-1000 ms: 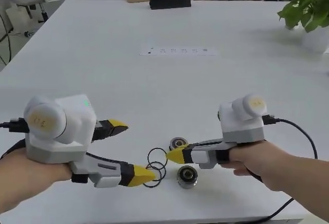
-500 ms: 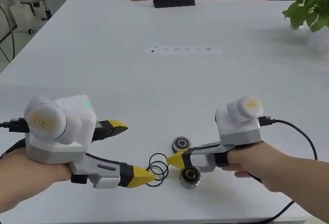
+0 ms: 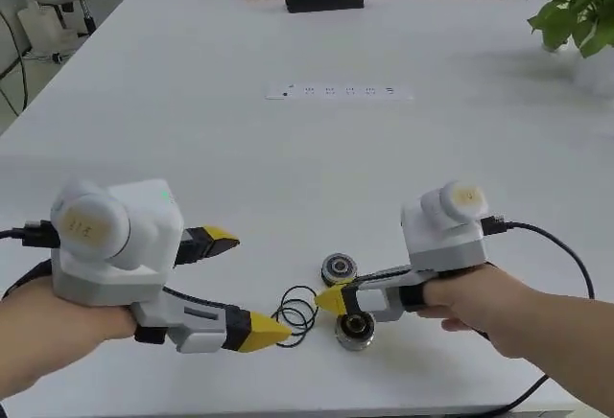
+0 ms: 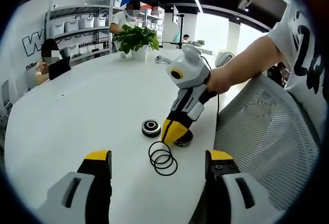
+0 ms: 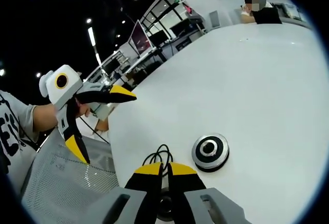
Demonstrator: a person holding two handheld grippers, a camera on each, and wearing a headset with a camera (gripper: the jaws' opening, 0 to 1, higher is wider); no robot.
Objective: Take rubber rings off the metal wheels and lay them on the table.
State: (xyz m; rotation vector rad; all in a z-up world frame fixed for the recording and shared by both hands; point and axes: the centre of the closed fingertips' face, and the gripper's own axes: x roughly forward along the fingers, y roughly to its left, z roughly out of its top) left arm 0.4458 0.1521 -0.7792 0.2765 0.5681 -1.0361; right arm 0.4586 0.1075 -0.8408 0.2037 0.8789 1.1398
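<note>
Lying loose on the white table (image 3: 317, 169), a few thin black rubber rings (image 3: 297, 309) sit in a small pile, one over another, between the two grippers. A metal far wheel (image 3: 338, 267) sits just behind the rings, and a metal near wheel (image 3: 355, 330) sits just to their right. The right gripper (image 3: 332, 298) has its yellow tips pressed together, right over the near wheel. I cannot tell if a ring is pinched between them, or if that wheel has a ring on it. The left gripper (image 3: 238, 284) has its jaws wide apart and hangs just left of the rings, holding nothing. I think the step now is pulling a ring off the near wheel. To do it well, the right tips should catch just the thin rubber at the wheel's edge, not the metal. The wheel is small and round, so it may roll or slide away. The left gripper could come in and hold the wheel so it cannot move. Then the ring should be peeled up slowly, because rubber stretches and may snap back. After that, it should be laid down beside the other rings, away from the table's near edge.
</note>
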